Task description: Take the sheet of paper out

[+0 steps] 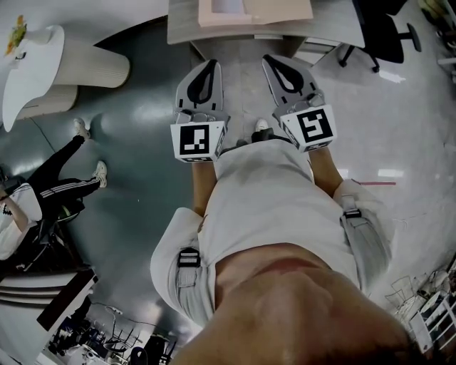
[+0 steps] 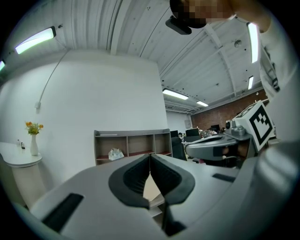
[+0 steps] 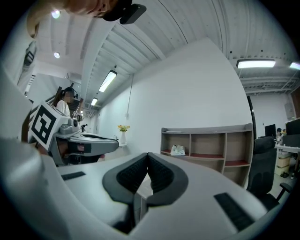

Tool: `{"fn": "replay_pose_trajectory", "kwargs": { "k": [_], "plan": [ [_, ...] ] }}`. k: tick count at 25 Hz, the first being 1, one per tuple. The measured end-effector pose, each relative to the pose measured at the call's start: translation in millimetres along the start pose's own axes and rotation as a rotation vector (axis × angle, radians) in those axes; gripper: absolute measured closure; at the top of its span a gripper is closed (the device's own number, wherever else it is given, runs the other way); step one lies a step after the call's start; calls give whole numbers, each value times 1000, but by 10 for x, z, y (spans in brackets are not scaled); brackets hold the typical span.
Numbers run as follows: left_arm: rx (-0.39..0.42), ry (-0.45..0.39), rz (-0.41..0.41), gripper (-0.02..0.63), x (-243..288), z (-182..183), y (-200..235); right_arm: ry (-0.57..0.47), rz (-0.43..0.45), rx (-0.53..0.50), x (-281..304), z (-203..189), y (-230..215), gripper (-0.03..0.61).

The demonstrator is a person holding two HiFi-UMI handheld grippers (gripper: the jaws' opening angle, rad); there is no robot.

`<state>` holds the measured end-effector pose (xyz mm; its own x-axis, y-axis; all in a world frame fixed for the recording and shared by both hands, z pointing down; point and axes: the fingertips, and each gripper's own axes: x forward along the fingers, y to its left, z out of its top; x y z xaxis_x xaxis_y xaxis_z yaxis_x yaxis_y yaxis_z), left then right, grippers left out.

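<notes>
A grey desk (image 1: pixel 335 28) stands ahead at the top of the head view. On it lies a pale peach folder or pad (image 1: pixel 281 11) with a lighter sheet of paper (image 1: pixel 226 6) on its left part. Both grippers are held level in front of the person, short of the desk. My left gripper (image 1: pixel 211 64) is shut with nothing in it; its pads (image 2: pixel 140 176) meet at the tip. My right gripper (image 1: pixel 270 60) is also shut and empty, its pads (image 3: pixel 159 176) touching. Each gripper shows in the other's view: the right gripper (image 2: pixel 220 150) and the left gripper (image 3: pixel 89 143).
A wooden open shelf (image 2: pixel 131 145) (image 3: pixel 206 140) stands against the white wall ahead. A white round table (image 1: pixel 28 71) with a vase of flowers (image 2: pixel 33 140) is to the left. A black office chair (image 1: pixel 385 28) sits to the right of the desk. Another person's legs (image 1: pixel 64 182) are at left.
</notes>
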<state>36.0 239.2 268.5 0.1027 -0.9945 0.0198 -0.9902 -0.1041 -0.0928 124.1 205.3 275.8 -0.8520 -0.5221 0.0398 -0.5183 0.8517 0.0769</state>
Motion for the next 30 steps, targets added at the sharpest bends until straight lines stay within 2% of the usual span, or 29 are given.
{"fn": "replay_pose_trajectory", "kwargs": {
  "k": [9, 16, 30],
  "plan": [
    [13, 20, 34, 589, 190, -13, 16, -16, 29, 25, 137, 5, -228, 558],
    [14, 24, 40, 589, 282, -48, 190, -41, 49, 34, 293, 46, -212, 558],
    [2, -10, -67, 589, 743, -55, 646, -21, -48, 19, 822, 73, -324, 558]
  ]
}}
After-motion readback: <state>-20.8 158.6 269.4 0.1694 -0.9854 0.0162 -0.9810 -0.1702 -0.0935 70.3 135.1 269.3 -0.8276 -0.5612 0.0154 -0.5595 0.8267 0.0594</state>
